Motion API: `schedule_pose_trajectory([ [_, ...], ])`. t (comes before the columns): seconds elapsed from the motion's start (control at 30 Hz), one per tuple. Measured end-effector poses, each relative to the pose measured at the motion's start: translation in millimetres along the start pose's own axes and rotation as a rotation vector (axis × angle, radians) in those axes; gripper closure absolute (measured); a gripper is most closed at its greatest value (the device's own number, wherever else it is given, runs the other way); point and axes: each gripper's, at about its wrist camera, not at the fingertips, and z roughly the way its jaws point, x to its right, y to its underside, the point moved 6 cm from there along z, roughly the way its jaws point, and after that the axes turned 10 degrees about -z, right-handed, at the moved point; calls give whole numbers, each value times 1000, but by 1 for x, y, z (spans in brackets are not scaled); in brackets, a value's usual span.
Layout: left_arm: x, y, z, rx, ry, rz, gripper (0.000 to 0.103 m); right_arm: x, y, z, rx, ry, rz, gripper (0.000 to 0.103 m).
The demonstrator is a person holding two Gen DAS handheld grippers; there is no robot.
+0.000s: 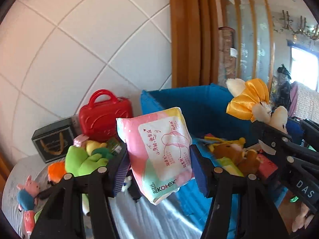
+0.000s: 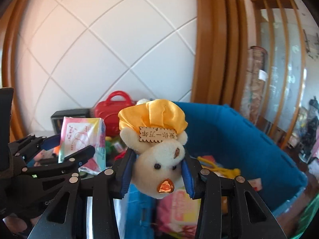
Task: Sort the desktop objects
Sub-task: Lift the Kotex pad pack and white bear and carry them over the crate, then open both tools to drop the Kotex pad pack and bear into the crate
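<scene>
Pad pack [image 1: 159, 151] between left tool [image 1: 159, 169] pads.

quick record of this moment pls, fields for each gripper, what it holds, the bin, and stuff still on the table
left gripper: shut on pastel Kotex pack, lifted clear of the table
right gripper: shut on cream plush bear with yellow satin skirt, held upside down
blue bin: open, already holds a brown plush and other bright items
still on table: red mini case, black box, green plush, pink pig toy
table: silvery cover
</scene>
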Motion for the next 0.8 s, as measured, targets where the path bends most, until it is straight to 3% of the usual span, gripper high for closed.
schedule_pose_trajectory([
  [0.13, 54, -11, 23, -37, 88, 53, 45, 64, 10, 0, -47, 150, 46, 60],
  [0.3, 97, -7, 47, -90, 123, 93, 45, 117, 38, 13, -142, 230, 93, 60],
  [0.37, 107, -4, 51, -97, 121, 118, 37, 129, 48, 16, -167, 249, 107, 59],
  [0.4, 110, -3, 52, -100, 124, 123, 29, 134, 54, 19, -185, 261, 108, 58],
  [0.43, 112, -3, 51, -99, 123, 128, 26, 137, 59, 23, -198, 272, 111, 53],
  [0.5, 110, -6, 48, -84, 117, 116, 19, 147, 65, 22, -202, 296, 131, 31],
  [0.53, 110, -6, 44, -80, 115, 109, 11, 154, 66, 23, -199, 306, 137, 8],
  [0.57, 108, -8, 41, -77, 111, 102, 7, 157, 66, 23, -188, 309, 139, 1],
  [0.8, 82, -13, 6, -22, 60, 62, 5, 152, 56, -1, -147, 305, 144, 0],
])
